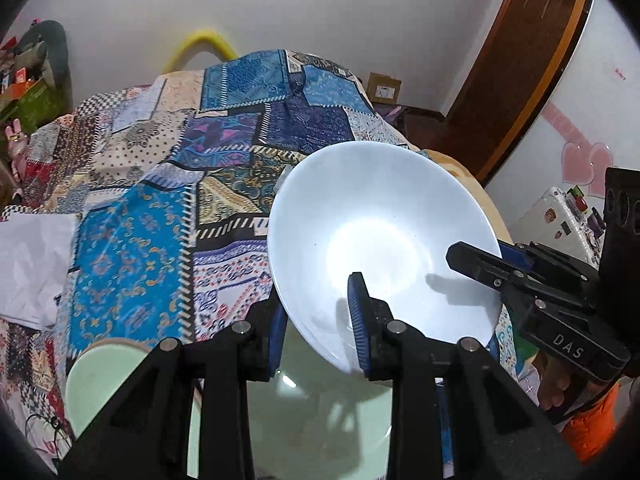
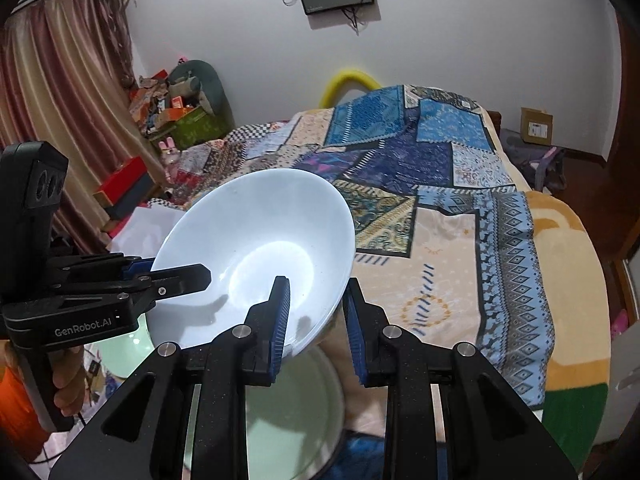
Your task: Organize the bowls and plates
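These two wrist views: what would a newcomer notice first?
A large white glossy bowl fills the middle, held tilted above the bed, clamped at opposite rims by the left gripper and the right gripper. Behind it spreads a blue-and-beige patchwork bedcover; pale green plates lie below.

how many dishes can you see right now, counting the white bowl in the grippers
3. The white bowl is clamped at opposite rim edges by both grippers. A pale green plate lies directly under it. A second pale green dish sits left of that. More may be hidden below.
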